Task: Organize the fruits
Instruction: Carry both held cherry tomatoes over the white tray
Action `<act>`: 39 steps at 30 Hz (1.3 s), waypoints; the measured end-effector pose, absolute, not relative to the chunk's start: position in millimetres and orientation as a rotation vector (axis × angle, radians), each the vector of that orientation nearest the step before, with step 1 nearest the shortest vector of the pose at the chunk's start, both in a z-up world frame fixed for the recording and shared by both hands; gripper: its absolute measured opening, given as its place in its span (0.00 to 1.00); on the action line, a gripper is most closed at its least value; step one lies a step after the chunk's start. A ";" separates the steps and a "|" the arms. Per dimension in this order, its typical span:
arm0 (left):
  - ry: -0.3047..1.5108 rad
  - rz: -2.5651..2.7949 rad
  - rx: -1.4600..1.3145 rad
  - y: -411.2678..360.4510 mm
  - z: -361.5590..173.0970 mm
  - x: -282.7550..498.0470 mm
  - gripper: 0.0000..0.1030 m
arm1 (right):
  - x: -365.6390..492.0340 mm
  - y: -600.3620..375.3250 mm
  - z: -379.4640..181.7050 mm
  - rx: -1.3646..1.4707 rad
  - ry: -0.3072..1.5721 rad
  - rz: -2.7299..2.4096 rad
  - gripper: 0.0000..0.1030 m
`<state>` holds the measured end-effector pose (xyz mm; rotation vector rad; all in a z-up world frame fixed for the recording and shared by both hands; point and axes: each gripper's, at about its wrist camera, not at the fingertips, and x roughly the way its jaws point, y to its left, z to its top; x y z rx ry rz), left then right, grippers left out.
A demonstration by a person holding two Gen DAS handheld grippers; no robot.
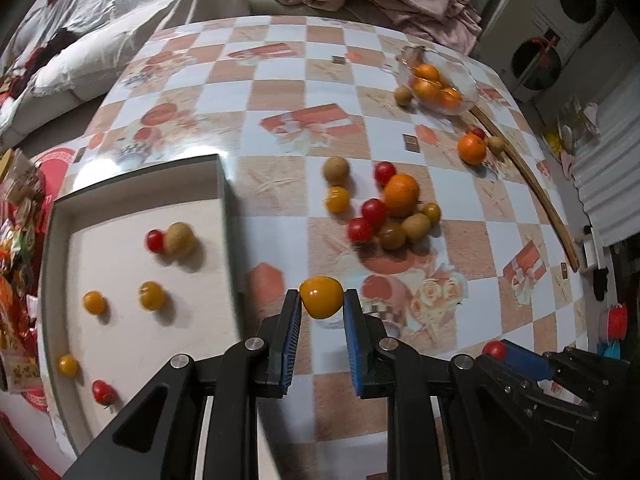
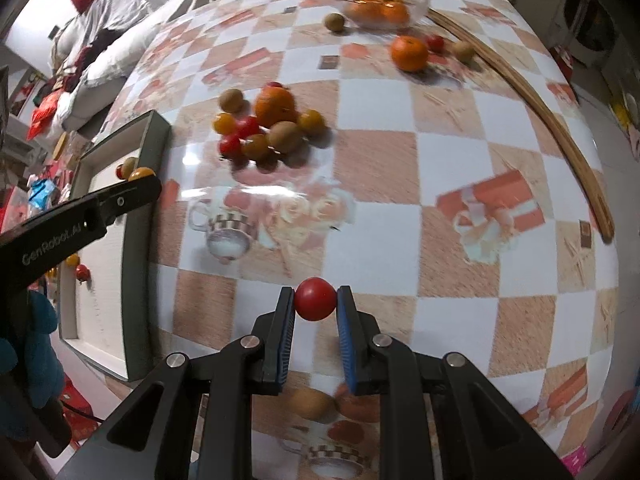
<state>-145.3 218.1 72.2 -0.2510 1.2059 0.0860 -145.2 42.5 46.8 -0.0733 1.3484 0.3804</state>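
- The left gripper [image 1: 322, 300] is clamped narrow on a yellow cherry tomato [image 1: 321, 297], pinched between the blue pads [image 1: 292, 336] and held above the checkered tablecloth [image 1: 280, 92], just right of the tray's wall.
- The right gripper [image 2: 315, 299] is closed the same way on a red cherry tomato [image 2: 315, 298], gripped at the fingertips over the cloth.
- A loose pile [image 1: 394, 210] of fruit is seen mid-table: an orange [image 1: 401, 194], red and yellow tomatoes, and brownish round fruits, all touching or nearly so.
- Further back, a second orange [image 1: 472, 149] sits with a red tomato and a small brown fruit beside a long wooden stick [image 1: 532, 184].
- A clear bowl [image 1: 468, 76] at the far edge is loaded with oranges; one brown fruit rests just outside it.
- The shallow white tray [image 1: 136, 168] on the left holds two red tomatoes, three yellow ones and one brown fruit, spread apart.
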 end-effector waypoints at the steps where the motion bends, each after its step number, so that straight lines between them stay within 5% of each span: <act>1: 1.202 0.096 -0.257 224.1 73.7 -149.1 0.22 | -145.7 45.4 47.5 -0.078 1.347 0.386 0.22; 39: 1.210 0.480 -0.467 368.5 50.5 -296.8 0.22 | -165.3 263.9 47.1 -0.350 1.312 0.787 0.22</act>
